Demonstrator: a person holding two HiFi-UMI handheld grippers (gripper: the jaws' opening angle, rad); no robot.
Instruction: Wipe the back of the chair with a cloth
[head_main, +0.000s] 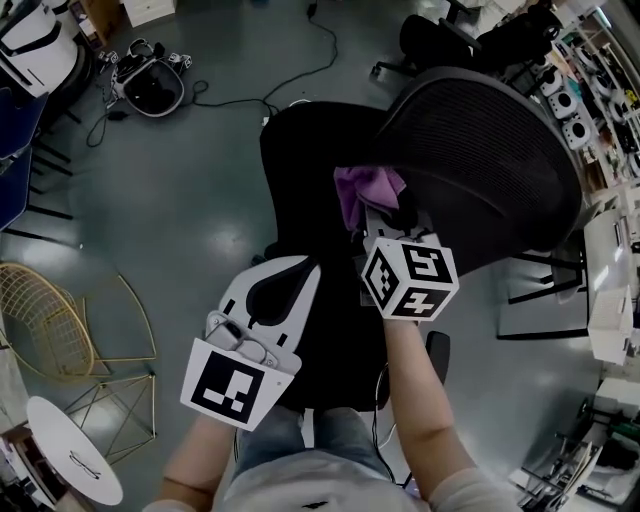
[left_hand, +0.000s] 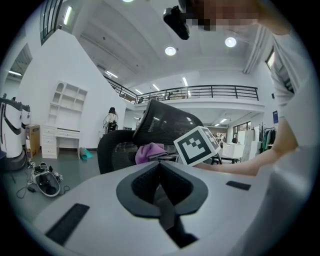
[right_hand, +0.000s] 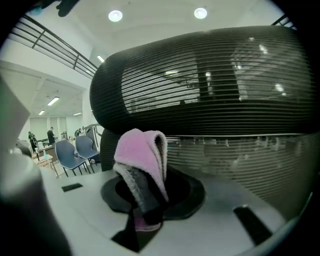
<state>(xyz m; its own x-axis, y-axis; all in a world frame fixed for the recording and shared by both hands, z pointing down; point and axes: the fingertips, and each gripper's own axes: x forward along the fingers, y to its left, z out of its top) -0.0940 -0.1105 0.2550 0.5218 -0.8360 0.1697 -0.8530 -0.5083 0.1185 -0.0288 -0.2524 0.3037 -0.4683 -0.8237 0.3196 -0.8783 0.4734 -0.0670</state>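
Note:
A black mesh office chair stands below me, its curved back (head_main: 490, 150) at upper right and its seat (head_main: 310, 180) beneath my hands. The chair back (right_hand: 210, 80) fills the right gripper view, close ahead. My right gripper (head_main: 385, 215) is shut on a folded pink cloth (head_main: 365, 190), held just beside the inner face of the back. The pink cloth (right_hand: 142, 160) sticks up between the jaws. My left gripper (head_main: 290, 275) hangs over the seat, shut with nothing in it. The left gripper view shows the chair back (left_hand: 167, 122) and the cloth (left_hand: 149, 151) ahead.
A gold wire chair (head_main: 60, 320) and a small white round table (head_main: 70, 465) stand at lower left. Cables and a headset (head_main: 150, 80) lie on the grey floor at upper left. Shelving and desks (head_main: 610, 270) line the right side.

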